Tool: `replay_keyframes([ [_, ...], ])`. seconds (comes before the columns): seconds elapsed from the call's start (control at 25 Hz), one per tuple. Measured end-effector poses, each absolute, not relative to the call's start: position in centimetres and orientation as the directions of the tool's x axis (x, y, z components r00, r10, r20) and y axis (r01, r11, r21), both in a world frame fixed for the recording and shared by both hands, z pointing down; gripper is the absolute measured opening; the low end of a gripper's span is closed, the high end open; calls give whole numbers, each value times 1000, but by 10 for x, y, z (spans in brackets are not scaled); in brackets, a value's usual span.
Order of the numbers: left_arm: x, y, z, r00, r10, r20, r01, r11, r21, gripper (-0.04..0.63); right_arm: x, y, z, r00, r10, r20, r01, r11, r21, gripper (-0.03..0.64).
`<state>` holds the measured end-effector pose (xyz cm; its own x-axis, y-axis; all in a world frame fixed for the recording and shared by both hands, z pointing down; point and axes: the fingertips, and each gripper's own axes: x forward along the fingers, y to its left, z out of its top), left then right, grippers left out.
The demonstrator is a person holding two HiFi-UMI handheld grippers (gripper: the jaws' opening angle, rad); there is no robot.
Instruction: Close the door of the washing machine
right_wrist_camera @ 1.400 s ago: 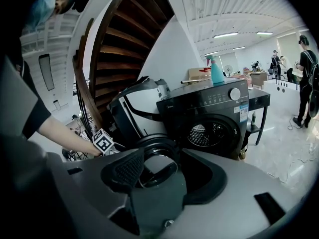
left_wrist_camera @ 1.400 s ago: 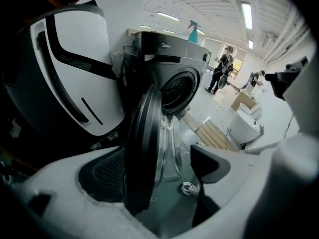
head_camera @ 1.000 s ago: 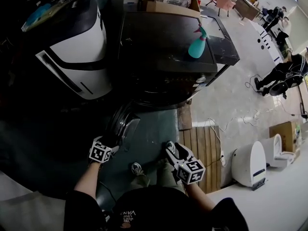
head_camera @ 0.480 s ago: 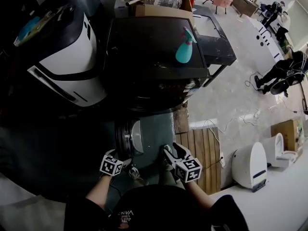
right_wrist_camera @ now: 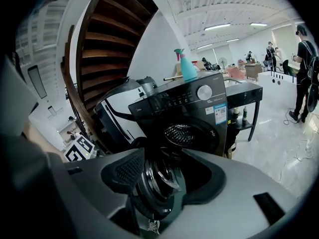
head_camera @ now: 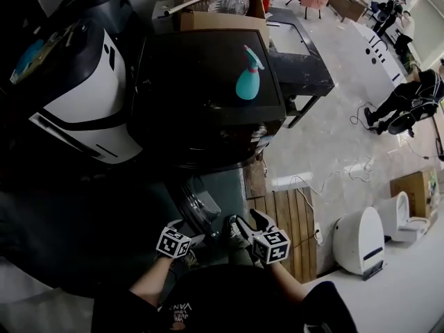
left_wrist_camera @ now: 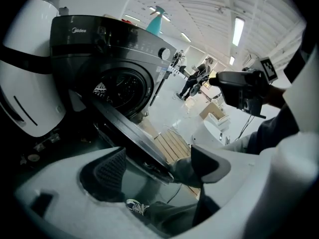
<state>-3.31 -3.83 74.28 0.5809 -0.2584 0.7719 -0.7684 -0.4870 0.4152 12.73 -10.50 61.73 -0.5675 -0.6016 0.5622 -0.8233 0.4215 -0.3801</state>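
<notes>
The dark front-loading washing machine (head_camera: pixel 208 89) stands ahead with its drum opening (right_wrist_camera: pixel 182 133) uncovered. Its round door (head_camera: pixel 198 207) hangs swung out toward me. My left gripper (head_camera: pixel 193 237) is open, and in the left gripper view the door's rim (left_wrist_camera: pixel 124 128) runs slantwise through the gap of that gripper (left_wrist_camera: pixel 159 166); I cannot tell whether a pad touches it. My right gripper (head_camera: pixel 243 222) is open just right of the door, and the door's glass bowl (right_wrist_camera: pixel 157 176) shows between its fingers (right_wrist_camera: pixel 129 171).
A teal spray bottle (head_camera: pixel 248 75) stands on the machine's top. A white and black appliance (head_camera: pixel 76 96) sits to the left, a cardboard box (head_camera: pixel 222 5) behind. A wooden pallet (head_camera: pixel 291 227), cables and a white device (head_camera: pixel 361 238) lie at the right. People (head_camera: pixel 409 96) stand far right.
My left gripper has moved right with the door's free edge, closer to the right gripper. The right gripper has barely moved. The head view has shifted, so the machine sits further left.
</notes>
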Motion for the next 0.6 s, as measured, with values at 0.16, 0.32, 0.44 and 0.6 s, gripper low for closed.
replay_keyframes([
  [0.16, -2, -60, 740, 601, -256, 757, -750, -508, 424, 413, 146, -119, 624, -558, -604, 569, -830, 411, -377, 212],
  [0.32, 24, -86, 737, 617, -262, 742, -735, -528, 424, 411, 163, -136, 632, -550, -606, 575, -835, 404, -373, 210],
  [0.44, 38, -106, 733, 624, -270, 734, -732, -531, 427, 407, 176, -147, 637, -542, -605, 584, -841, 397, -368, 209],
  [0.6, 53, -130, 732, 626, -280, 728, -733, -530, 426, 396, 189, -160, 645, -537, -595, 598, -844, 391, -368, 209],
])
